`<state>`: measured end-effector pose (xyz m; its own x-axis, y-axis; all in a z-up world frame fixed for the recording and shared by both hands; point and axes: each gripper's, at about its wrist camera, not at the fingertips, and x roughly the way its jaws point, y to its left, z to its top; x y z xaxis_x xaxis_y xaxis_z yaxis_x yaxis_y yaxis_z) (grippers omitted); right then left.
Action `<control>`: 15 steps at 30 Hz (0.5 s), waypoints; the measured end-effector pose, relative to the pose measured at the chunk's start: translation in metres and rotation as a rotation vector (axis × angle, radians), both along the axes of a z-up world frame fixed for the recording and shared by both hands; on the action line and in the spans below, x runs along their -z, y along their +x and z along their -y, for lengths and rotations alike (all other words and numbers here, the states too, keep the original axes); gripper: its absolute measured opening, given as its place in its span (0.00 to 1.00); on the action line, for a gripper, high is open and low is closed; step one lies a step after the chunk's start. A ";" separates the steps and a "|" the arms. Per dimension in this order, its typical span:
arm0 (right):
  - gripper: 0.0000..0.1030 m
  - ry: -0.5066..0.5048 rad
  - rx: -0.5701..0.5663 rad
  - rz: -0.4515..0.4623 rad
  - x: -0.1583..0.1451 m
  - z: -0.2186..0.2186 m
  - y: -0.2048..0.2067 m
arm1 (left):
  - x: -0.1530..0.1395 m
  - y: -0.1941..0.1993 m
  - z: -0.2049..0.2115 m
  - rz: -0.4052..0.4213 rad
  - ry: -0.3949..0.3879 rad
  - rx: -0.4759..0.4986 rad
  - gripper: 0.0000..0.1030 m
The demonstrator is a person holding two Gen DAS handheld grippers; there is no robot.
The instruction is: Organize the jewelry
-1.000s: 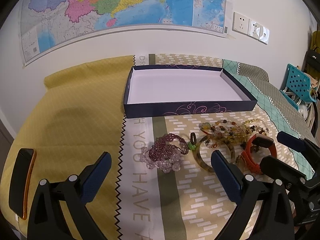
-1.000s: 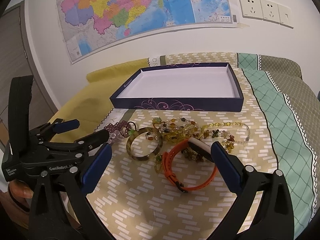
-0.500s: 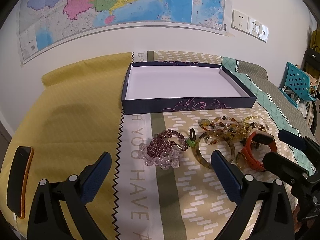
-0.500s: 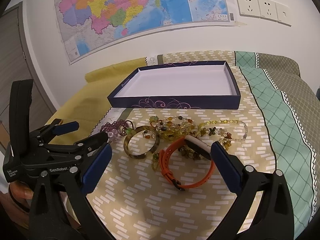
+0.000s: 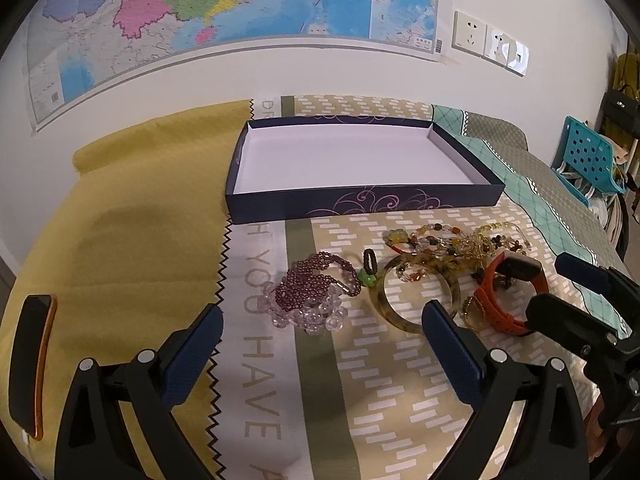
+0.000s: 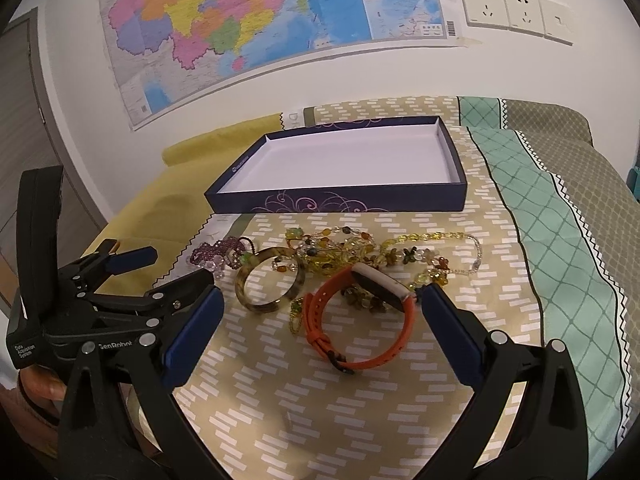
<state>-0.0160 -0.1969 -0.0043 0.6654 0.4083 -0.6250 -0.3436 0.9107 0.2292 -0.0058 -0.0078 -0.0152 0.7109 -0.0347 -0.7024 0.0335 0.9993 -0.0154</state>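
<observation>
Partly, right tongs cover orange watch band; beads tangled.

Wall map, sockets, patterned cloth, phone, teal chair.

Box: navy outside, pale swirl print, white inside. Cloth: mustard panel, zigzag edge; tan panel with white dashes; teal lattice strip. Beads: maroon, laid over clear ones. Bangle: mottled amber-brown. Band: orange, with a black-and-cream face. Necklace: yellow, amber and green stones. Pads: blue, textured. Map: multicoloured regions, blue sea.
</observation>
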 end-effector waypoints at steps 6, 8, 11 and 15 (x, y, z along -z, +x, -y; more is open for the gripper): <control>0.95 0.002 0.031 -0.038 0.008 0.014 0.003 | 0.006 0.005 0.002 -0.026 -0.016 0.021 0.93; 0.95 0.004 0.038 -0.049 0.011 0.017 0.003 | 0.007 0.006 0.003 -0.033 -0.017 0.029 0.93; 0.95 0.007 0.040 -0.067 0.015 0.020 0.004 | 0.008 0.008 0.004 -0.043 -0.035 0.051 0.91; 0.95 0.019 0.043 -0.087 0.020 0.025 0.005 | 0.010 0.011 0.006 -0.074 -0.079 0.105 0.79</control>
